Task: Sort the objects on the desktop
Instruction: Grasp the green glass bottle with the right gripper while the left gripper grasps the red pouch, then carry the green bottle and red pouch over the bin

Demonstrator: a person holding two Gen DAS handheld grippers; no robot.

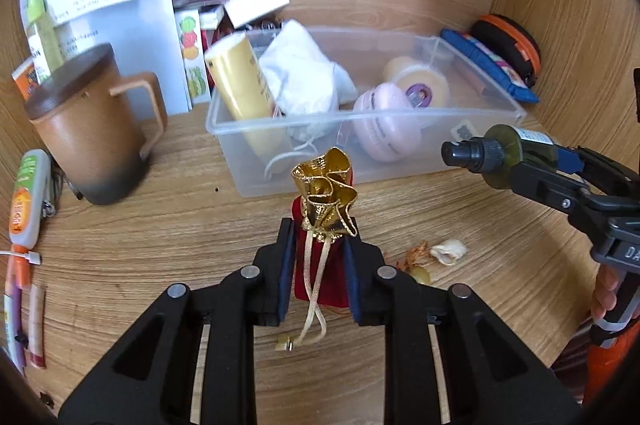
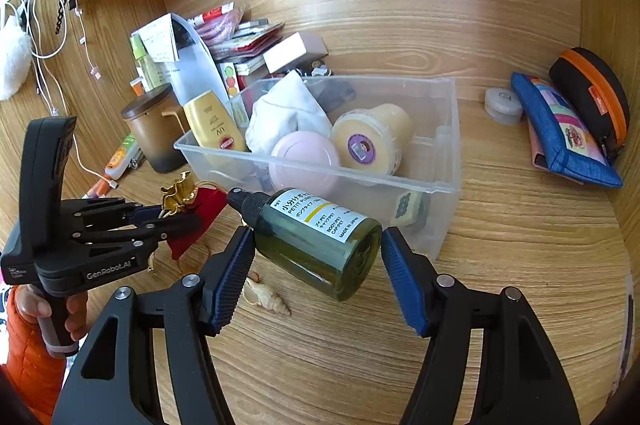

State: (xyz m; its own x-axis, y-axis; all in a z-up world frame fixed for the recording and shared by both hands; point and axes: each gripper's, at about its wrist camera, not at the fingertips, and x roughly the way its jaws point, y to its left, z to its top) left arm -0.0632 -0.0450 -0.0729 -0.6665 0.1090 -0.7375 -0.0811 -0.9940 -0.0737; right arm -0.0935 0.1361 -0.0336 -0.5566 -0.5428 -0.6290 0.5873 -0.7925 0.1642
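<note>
A small red pouch (image 1: 320,277) with a gold ruffled top hangs above the wooden desk, and my left gripper (image 1: 318,245) is shut on its sides; its gold cord dangles below. The right wrist view shows that gripper (image 2: 172,221) and the pouch (image 2: 200,213) at the left. My right gripper (image 2: 317,233) is shut on a dark green pump bottle (image 2: 320,237) with a black cap, held lying sideways in front of a clear plastic bin (image 2: 440,221). The bottle (image 1: 520,149) and the right gripper (image 1: 560,169) also show at the right of the left wrist view, near the bin (image 1: 256,181).
The bin holds a yellow tube (image 1: 244,85), a white cloth bag (image 1: 300,73), a pink round case (image 2: 304,161) and a cream jar (image 2: 368,141). A lidded brown mug (image 1: 96,129) stands left. A seashell (image 2: 266,295) lies on the desk. A blue pouch (image 2: 560,129) and an orange-trimmed case (image 2: 592,93) sit far right.
</note>
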